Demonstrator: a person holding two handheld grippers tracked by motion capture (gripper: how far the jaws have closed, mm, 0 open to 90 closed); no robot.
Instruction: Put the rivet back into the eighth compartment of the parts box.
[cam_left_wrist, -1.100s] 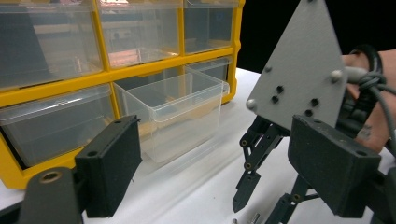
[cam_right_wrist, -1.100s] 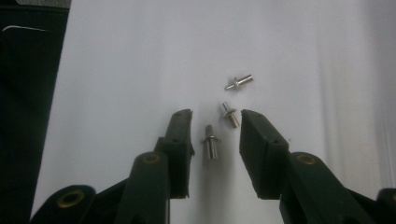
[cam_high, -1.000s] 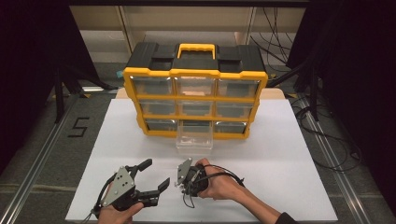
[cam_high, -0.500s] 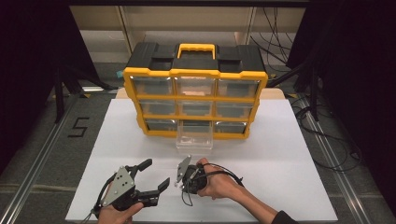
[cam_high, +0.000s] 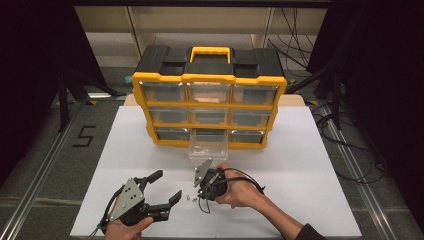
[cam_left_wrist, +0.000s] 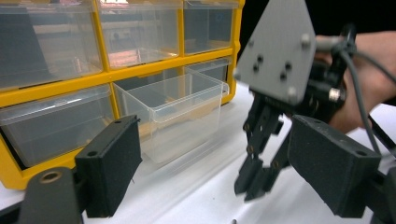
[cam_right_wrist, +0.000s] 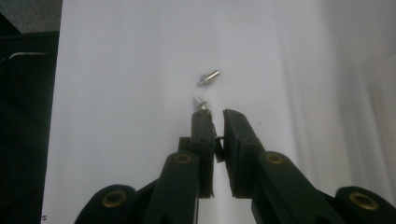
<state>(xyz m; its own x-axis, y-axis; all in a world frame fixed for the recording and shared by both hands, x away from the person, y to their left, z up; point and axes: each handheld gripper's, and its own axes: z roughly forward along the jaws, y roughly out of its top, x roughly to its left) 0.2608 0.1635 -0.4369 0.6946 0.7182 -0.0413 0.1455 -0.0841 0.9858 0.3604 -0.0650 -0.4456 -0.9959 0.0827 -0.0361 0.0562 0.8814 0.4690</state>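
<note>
The right gripper (cam_right_wrist: 212, 114) had just been closing, and by this moment its two black jaws stood clenched, with only a sliver of light left between the pads. It pointed down at the white tabletop (cam_high: 310, 165), on the person's side of the clear drawer (cam_high: 208, 149). Two small screws lay there. The nearer screw (cam_right_wrist: 201, 101) sat right at the tip of one jaw, its head poking out past it. The farther screw (cam_right_wrist: 208, 77) lay loose just beyond, apart from the jaws. I could not tell whether the pinch had really caught the nearer screw or had only closed beside it. My guess was that this was the pick-up, and that the grip needed checking before any lift towards the drawer.

The left gripper (cam_high: 167, 185) hung released, its jaws spread wide with nothing between them. It was further from the drawer than the right one and off to the left.

The drawer was thin, glossy, see-through plastic: a small open box with rounded corners and a lip at the front. It was pulled out of the bottom row of the organiser (cam_high: 209, 80), a yellow frame with a black top, a yellow handle and three rows of clear drawers. The screws were bright metal, short, and looked apt to roll. The jaw pads looked matte and slightly rough, and the tabletop smooth and plain.
</note>
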